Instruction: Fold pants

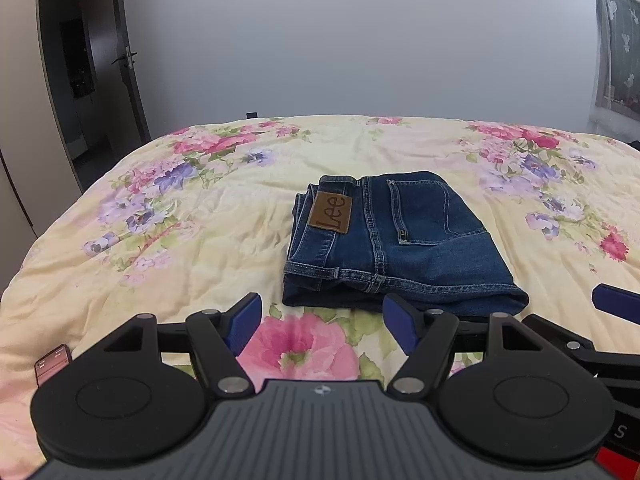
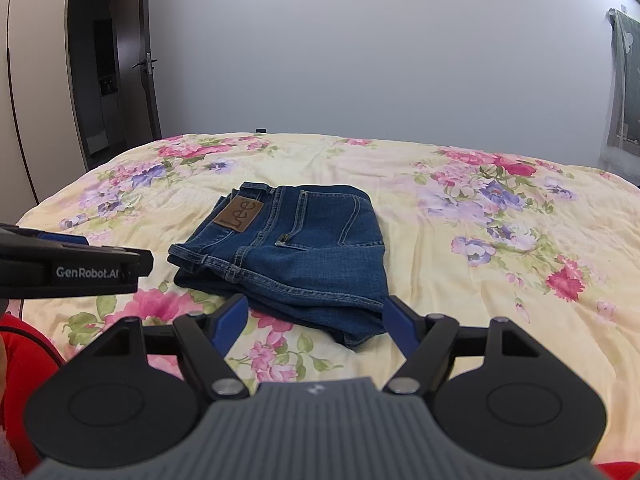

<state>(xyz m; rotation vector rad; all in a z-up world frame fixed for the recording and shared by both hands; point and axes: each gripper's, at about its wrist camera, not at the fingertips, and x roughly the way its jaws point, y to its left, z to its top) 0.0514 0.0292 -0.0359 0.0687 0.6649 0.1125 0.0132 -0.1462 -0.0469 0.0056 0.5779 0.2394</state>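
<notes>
Floral bedding [image 1: 160,240] under a bare grey wall carries everything here. Both claws hang wide open and empty at the near edge: the left claw [image 1: 322,326] has the folded pants [image 1: 396,244] just ahead and slightly right, while the right claw [image 2: 316,320] nearly reaches their near fold, so it looks nearer. Only the left view shows a phone [image 1: 54,362] at the bed's near-left; only the right view shows the left claw's branded side.

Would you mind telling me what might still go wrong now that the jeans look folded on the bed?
1. The jeans lie as a thick bundle with a loose, uneven near edge; it may spring open.
2. Both tools, left and right, hover open right at that edge; a careless move forward could snag it.
3. The soft, wrinkled quilt gives poor support for pressing flat.
</notes>
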